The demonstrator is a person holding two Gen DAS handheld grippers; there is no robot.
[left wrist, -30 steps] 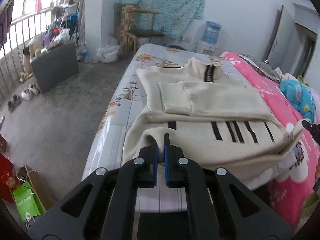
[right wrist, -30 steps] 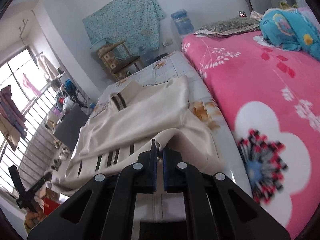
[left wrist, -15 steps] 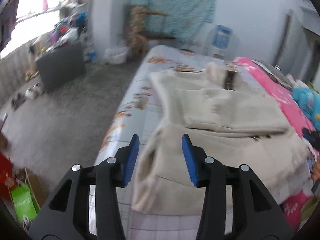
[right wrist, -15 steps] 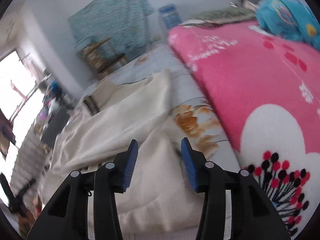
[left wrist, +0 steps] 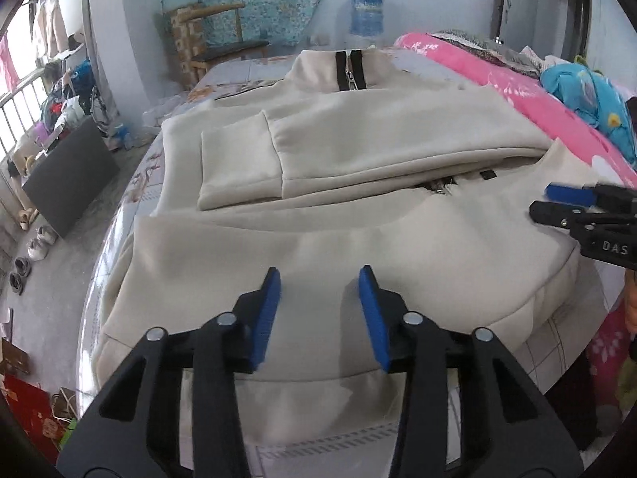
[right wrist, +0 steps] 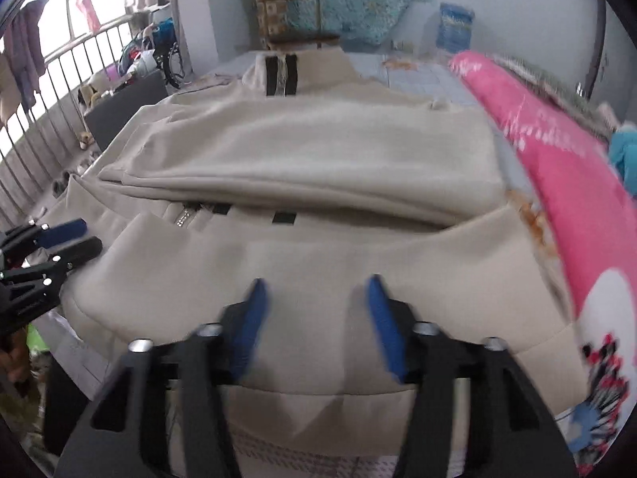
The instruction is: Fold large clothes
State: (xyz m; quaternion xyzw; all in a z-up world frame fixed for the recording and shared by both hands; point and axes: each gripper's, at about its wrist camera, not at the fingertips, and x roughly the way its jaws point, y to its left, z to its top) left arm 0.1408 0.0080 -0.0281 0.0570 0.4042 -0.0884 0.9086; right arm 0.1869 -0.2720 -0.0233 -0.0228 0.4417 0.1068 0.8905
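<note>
Fingers [left wrist: 270, 298] of both grippers spread, just narrowing, empty, above cream jacket [left wrist: 358, 135].

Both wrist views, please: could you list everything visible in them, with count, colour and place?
jacket: one, cream with black stripes, partly folded on the bed, collar at the far end.
bed sheet: one, pale grey with flowers, under the jacket.
blanket: one, pink, along the bed beside the jacket.
bundle: one, blue, on the blanket.
water bottle: one, blue, by the far wall.
chair: one, wooden, beyond the bed.
shoes: several, on the floor.
left gripper: black, blue pads, open above the jacket's near fold.
right gripper: same, open, nothing between the pads.
</note>
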